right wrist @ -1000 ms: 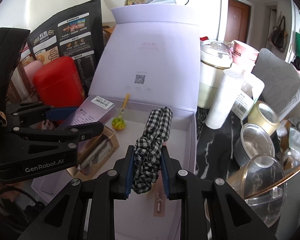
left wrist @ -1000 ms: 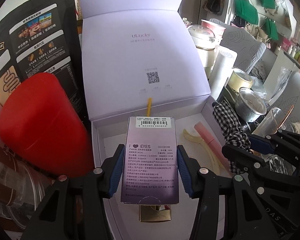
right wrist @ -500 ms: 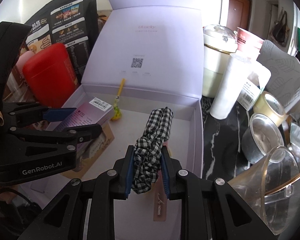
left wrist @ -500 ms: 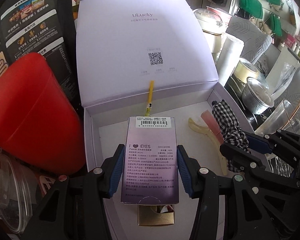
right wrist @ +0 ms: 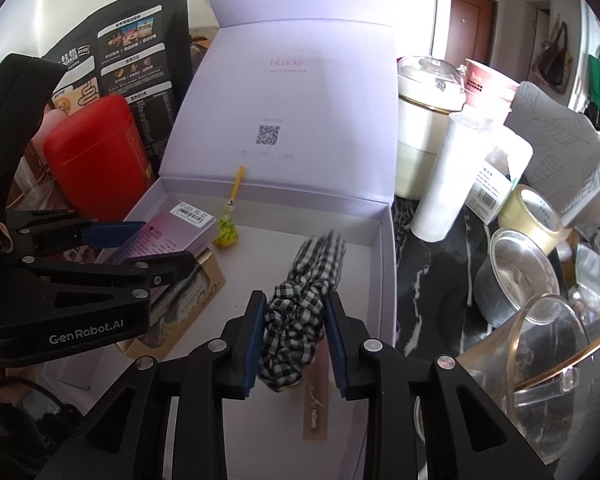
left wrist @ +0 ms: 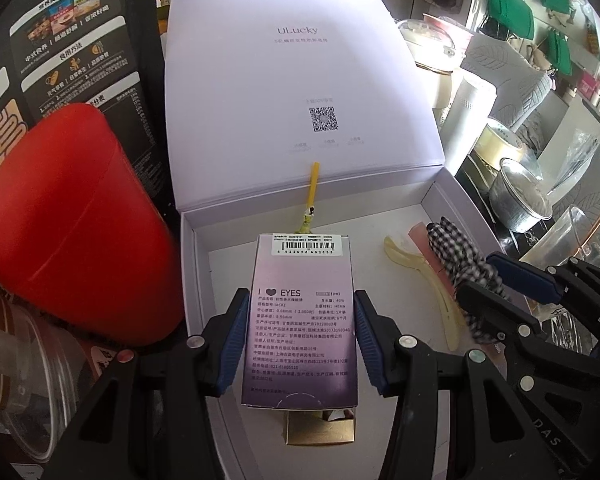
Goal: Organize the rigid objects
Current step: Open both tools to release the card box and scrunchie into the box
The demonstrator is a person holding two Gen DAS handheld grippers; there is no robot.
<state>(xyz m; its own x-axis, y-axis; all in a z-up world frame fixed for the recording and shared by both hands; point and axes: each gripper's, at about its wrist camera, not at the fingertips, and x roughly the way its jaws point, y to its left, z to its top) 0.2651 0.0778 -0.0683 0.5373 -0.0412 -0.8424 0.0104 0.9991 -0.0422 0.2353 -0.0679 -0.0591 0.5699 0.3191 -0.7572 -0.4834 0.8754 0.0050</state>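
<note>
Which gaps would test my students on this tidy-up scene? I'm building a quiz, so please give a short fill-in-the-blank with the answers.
1. The left gripper is shut on a purple ___ printed "I love EYES".
2. The checked scrunchie sits between the pads of the ___ gripper, whose jaws have just been opening.
3. The lavender box's lid stands ___.
4. Left of that box stands a ___ canister.

Missing words: carton; right; open; red
</note>
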